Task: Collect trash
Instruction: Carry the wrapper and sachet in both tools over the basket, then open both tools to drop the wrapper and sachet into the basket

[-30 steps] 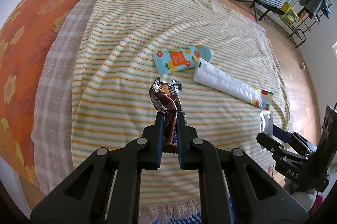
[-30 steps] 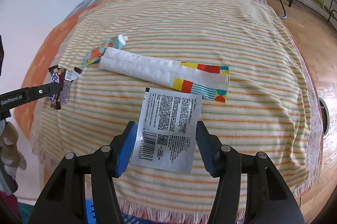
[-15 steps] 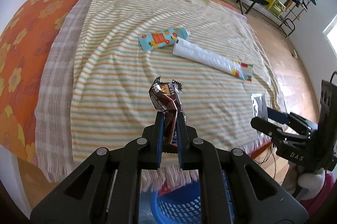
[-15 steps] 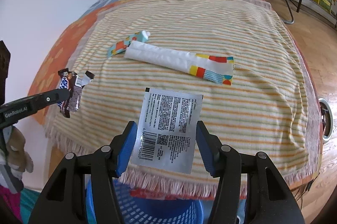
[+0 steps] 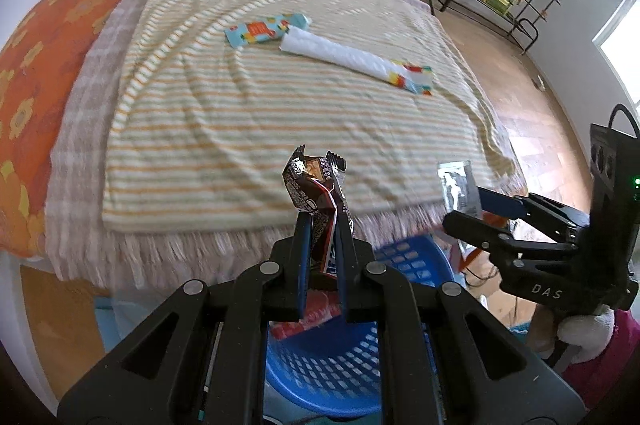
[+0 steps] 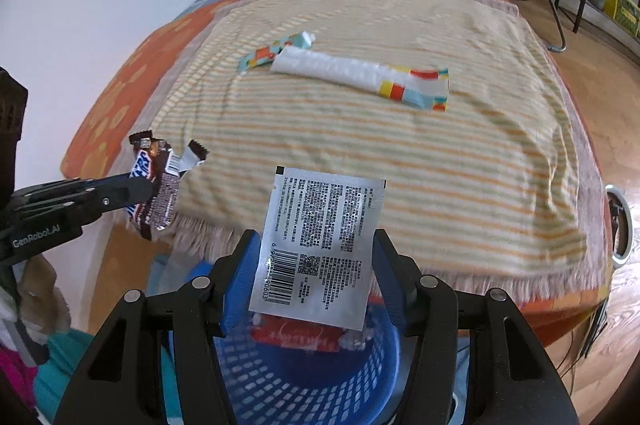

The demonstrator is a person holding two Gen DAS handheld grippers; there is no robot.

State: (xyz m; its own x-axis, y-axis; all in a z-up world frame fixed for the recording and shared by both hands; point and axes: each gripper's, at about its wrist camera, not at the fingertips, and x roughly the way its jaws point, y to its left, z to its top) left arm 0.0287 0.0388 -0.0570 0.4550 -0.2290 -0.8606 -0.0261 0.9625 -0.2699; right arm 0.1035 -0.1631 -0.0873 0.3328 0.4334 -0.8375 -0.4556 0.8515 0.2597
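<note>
While the left tongs [image 5: 323,225] clamp a chocolate wrapper [image 5: 316,185], the right tongs [image 6: 316,265] grip a silver sachet [image 6: 320,241] — both above a blue basket [image 6: 320,377].

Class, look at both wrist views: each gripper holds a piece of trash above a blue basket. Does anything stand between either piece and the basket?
Nothing visible does. The candy wrapper in the left gripper and the silver sachet in the right gripper hang near the open blue basket, which already holds a red packet.

Left claw [image 5: 323,245] nearly closed, right claw [image 6: 316,273] half spread; both angled downward, apparently gripping.
</note>
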